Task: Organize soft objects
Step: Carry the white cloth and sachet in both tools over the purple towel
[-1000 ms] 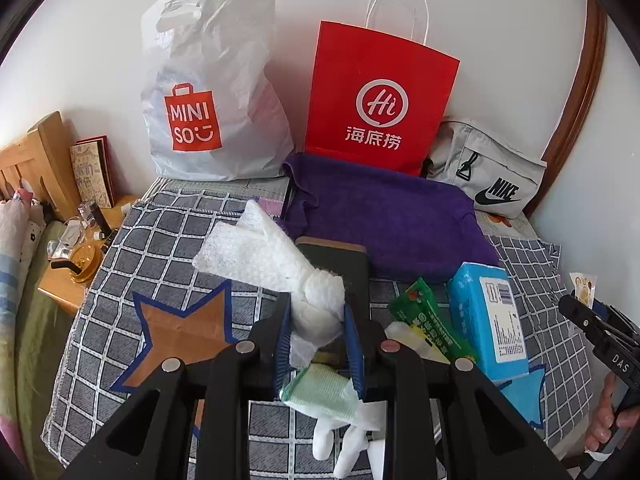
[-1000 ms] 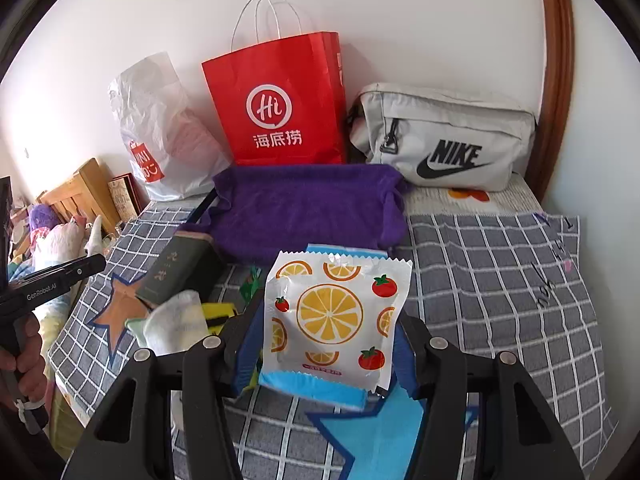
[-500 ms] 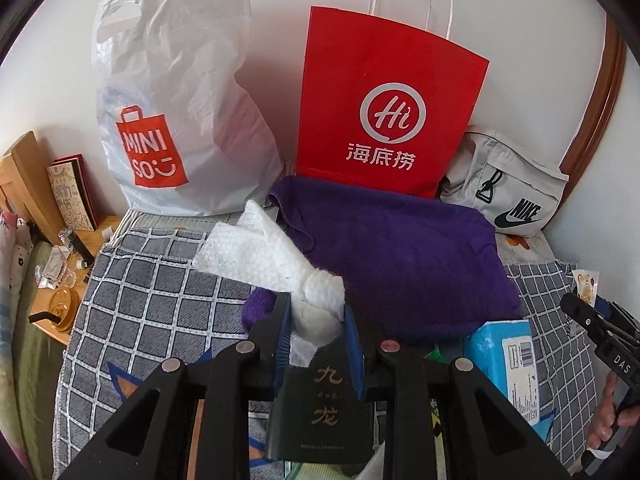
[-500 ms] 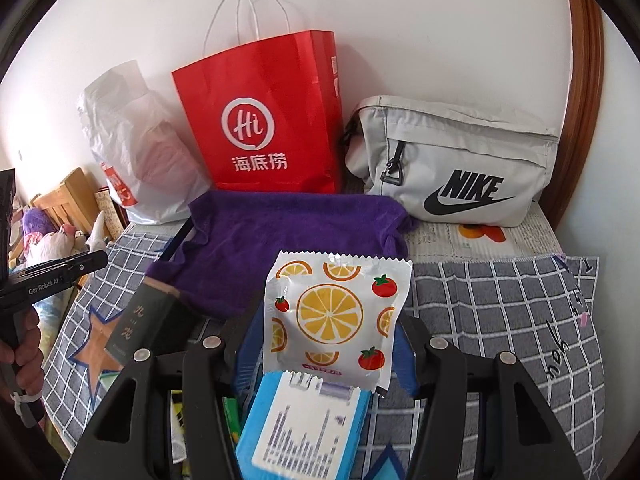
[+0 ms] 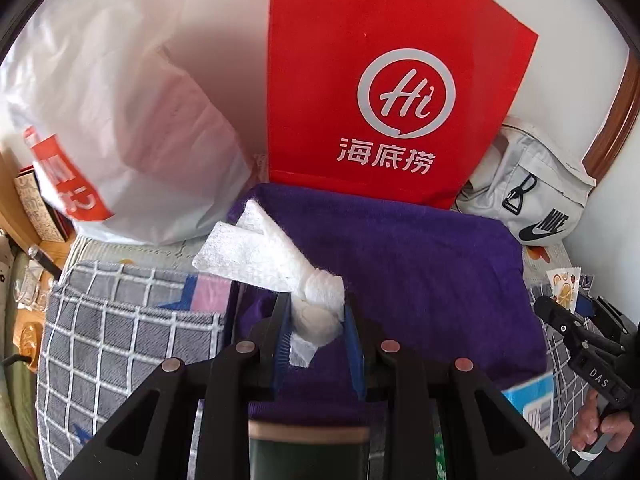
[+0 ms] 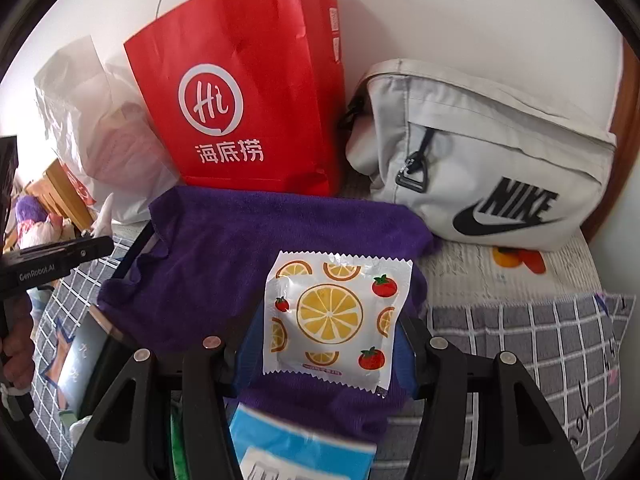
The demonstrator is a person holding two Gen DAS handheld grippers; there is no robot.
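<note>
Left wrist cam: my left gripper (image 5: 316, 332) is pinching a white cloth (image 5: 272, 256) btwn its blue pads; the bunched end sits in the jaws, the rest fans up and to the left. It's held above the near-left part of the purple towel (image 5: 420, 264), which lies flat on the grid-pattern bedspread (image 5: 120, 332). Behind the towel a red Haidilao paper bag (image 5: 384, 92) stands vs the wall, w/ a white plastic bag (image 5: 120, 128) to its left and a grey Nike bag (image 5: 536, 196) to its right. A dark green box (image 5: 308, 452) shows at the bottom edge, under the gripper. Far right I see my right gripper (image 5: 568, 320) w/ the packet in it.

Right wrist cam: right gripper (image 6: 328, 320) is clamped on a wet-wipe packet (image 6: 336, 316) w/ orange and tomato print, held upright by its side edges. Packet hangs over the near edge of the purple towel (image 6: 248, 248). A blue tissue pack (image 6: 296, 452) lies just below, blurry. Red bag (image 6: 240, 104) and Nike bag (image 6: 480, 160) stand side by side behind the towel. Left gripper's body (image 6: 52, 256) pokes in at far left.
</note>
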